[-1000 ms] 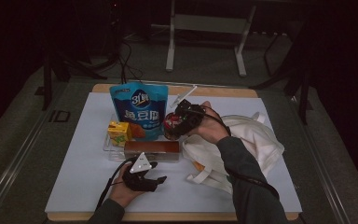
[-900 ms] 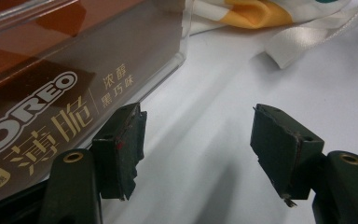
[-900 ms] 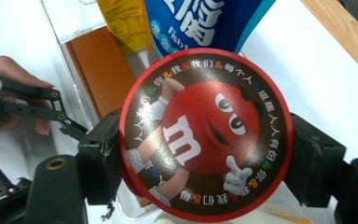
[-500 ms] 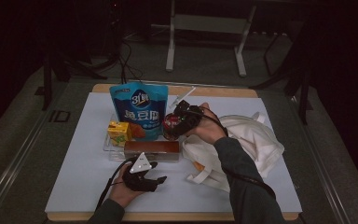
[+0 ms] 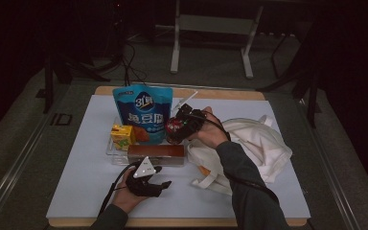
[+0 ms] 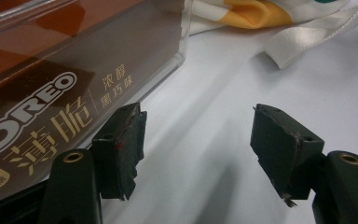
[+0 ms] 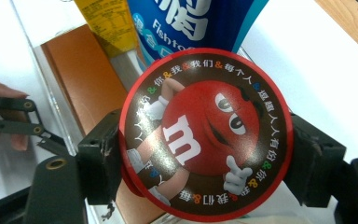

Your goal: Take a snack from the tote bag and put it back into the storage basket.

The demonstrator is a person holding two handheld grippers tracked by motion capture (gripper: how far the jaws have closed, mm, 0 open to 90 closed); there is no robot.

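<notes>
We find the right gripper (image 7: 205, 154) clamped on the round M&M's tub (image 7: 204, 133), held just right of the blue pouch (image 5: 143, 112). The left gripper (image 6: 198, 149) rests spread and empty, below the pouch, beside the Oreo box (image 6: 65, 70).

1. The room is dark; the upper left and upper right of the high view fall into near black.
2. A grey floor (image 5: 211, 72) fills the upper middle.
3. A pale metal stand (image 5: 214, 28) with two legs sits at top centre.
4. Black cables (image 5: 127, 67) trail across the floor at upper left.
5. A wooden table (image 5: 230, 93) under a white sheet (image 5: 76, 158) takes the lower centre.
</notes>
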